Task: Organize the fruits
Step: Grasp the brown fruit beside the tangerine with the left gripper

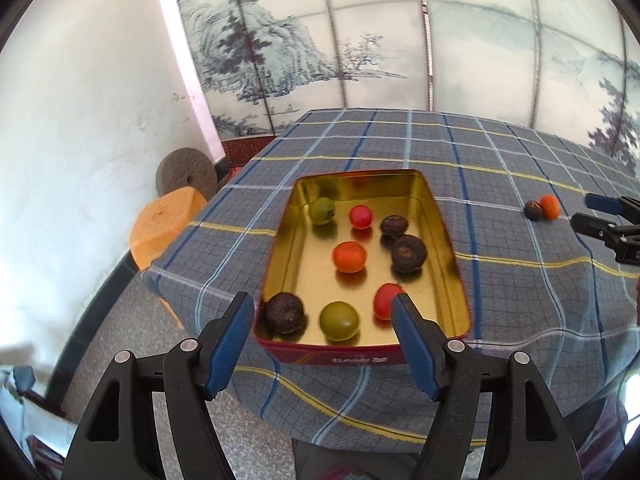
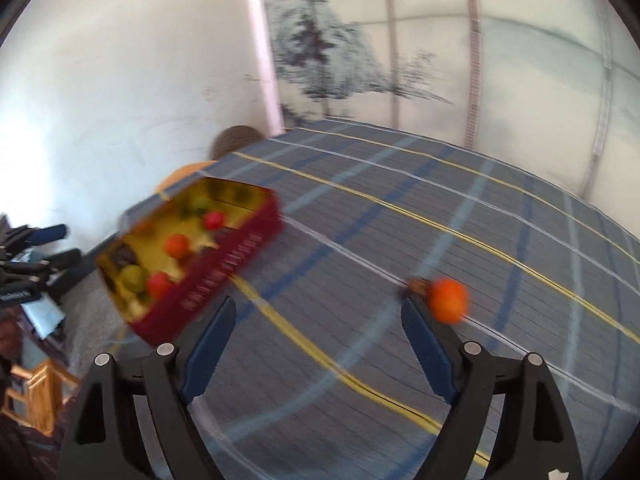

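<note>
Both my claws stand apart with nothing between the pads. My left gripper [image 1: 323, 305] hangs over the near end of the tin [image 1: 448, 248], a red box with a gold inside, set on the checked cloth [image 1: 500, 152]. Eight fruits lie loose on the tin's floor: a dark wrinkled fruit [image 1: 284, 312], a green fruit [image 1: 339, 320] and a red fruit [image 1: 385, 300] along the near wall, an orange fruit [image 1: 349, 256] in the middle, two more dark ones [image 1: 409, 253] to its right, and a small red one [image 1: 361, 216] and a second green one [image 1: 321, 211] toward the far end.

My right gripper [image 2: 318, 308] is out over bare cloth, well apart from the tin, and its picture is smeared with motion blur. Just beside its right finger sits a loose orange fruit [image 2: 449, 300], touching a small dark fruit [image 2: 417, 286]; neither lies between the pads.

Beyond the table's left edge are an orange stool [image 1: 164, 224] and a round grey stone [image 1: 186, 172] against the white wall.
</note>
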`<move>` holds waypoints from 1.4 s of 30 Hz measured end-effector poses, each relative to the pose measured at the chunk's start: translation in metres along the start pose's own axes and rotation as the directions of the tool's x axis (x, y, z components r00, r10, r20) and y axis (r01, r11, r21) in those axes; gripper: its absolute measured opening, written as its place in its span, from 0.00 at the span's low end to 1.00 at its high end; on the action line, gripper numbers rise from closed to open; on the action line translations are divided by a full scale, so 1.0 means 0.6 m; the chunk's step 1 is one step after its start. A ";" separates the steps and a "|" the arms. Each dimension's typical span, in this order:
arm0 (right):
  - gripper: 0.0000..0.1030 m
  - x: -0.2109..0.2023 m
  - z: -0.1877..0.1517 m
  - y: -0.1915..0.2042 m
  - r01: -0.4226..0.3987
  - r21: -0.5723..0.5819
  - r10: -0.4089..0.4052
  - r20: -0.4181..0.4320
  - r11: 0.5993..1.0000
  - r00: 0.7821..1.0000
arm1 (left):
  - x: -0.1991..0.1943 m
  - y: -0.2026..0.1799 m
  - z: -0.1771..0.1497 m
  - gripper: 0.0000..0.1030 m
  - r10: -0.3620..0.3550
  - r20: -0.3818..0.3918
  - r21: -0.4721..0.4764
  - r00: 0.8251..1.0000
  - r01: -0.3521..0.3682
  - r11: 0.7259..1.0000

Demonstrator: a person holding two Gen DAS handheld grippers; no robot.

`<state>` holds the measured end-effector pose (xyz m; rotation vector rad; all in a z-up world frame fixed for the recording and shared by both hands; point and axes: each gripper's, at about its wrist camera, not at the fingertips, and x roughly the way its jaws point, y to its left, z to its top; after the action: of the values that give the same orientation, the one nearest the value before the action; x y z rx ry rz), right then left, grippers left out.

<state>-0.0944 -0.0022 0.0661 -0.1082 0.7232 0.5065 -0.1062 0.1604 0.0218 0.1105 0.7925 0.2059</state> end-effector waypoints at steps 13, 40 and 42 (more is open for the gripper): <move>0.85 -0.047 -0.124 -0.250 0.298 0.209 -0.283 -0.100 0.931 0.954 | 0.026 -0.177 0.046 0.70 -0.150 -0.047 0.224 0.988 0.157 0.962; 0.93 -0.072 -0.137 -0.294 0.122 0.333 -0.130 0.002 0.935 0.991 | 0.301 -0.490 0.192 0.64 -0.478 -0.361 0.662 0.801 0.581 0.473; 0.94 -0.071 -0.136 -0.294 0.117 0.332 -0.125 0.002 0.936 0.992 | 0.308 -0.492 0.194 0.47 -0.507 -0.392 0.656 0.767 0.620 0.430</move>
<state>-0.0866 -0.1954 0.0194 0.1674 0.7652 0.2619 0.1453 -0.0884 -0.0770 0.6339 0.9727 -0.8246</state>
